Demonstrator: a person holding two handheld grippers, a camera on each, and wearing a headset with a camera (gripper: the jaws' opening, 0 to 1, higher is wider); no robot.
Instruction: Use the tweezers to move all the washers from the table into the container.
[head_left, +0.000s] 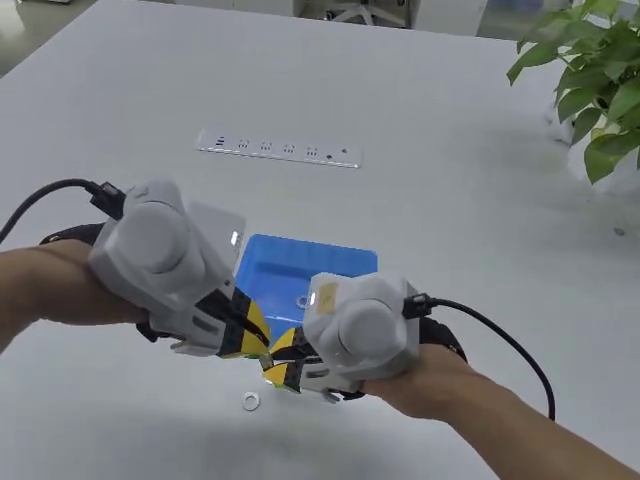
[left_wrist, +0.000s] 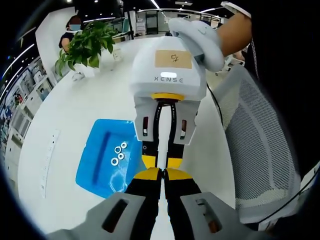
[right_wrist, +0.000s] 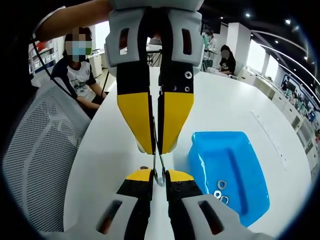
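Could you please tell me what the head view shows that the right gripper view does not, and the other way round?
The head view adds a power strip, a plant and one loose washer on the table. The right gripper view adds the tweezers running from the left tool to the right tool, a clear count of three washers in the container, a mesh chair and seated people. Both share the white table, the blue container and the two tools tip to tip.
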